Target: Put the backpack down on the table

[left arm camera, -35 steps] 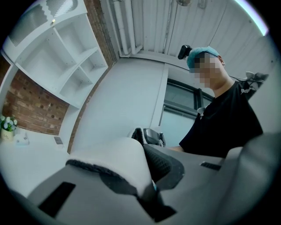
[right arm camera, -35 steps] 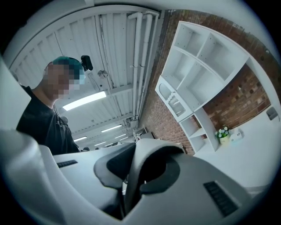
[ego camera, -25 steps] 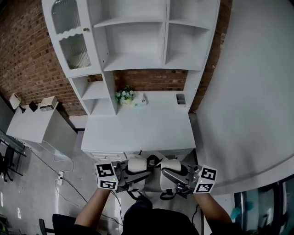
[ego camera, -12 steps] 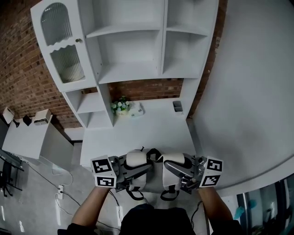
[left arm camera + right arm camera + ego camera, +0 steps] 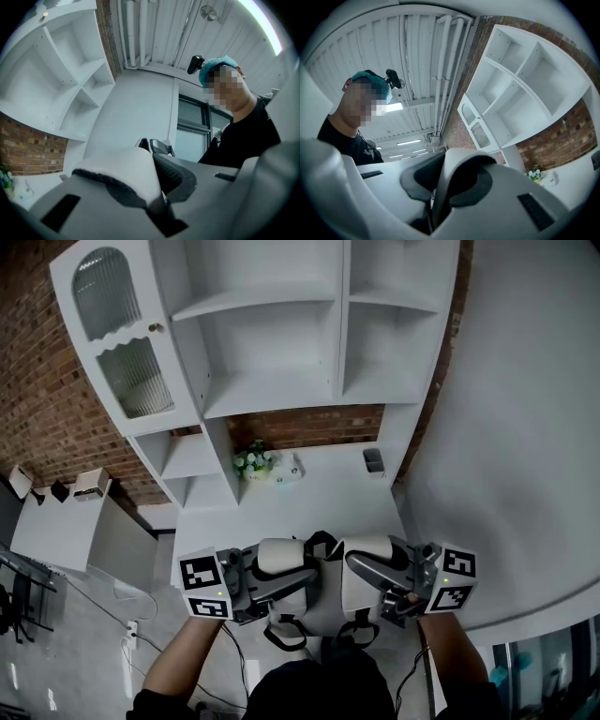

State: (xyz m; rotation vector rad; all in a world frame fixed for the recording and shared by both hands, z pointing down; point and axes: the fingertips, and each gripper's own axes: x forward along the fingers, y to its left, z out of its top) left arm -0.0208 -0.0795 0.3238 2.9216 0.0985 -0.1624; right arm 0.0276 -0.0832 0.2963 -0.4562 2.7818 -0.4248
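Two hand-held grippers (image 5: 270, 589) (image 5: 380, 583) on the backpack (image 5: 323, 607)

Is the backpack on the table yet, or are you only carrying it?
Not yet. Done: the left gripper and the right gripper are each shut on a shoulder strap of the white backpack. In hand: the backpack hangs between them at the table's near edge, apparently not resting on top. Left: set it down on the table and let go.

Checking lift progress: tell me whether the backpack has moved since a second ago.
Yes: the backpack has risen toward the front edge of the desk.
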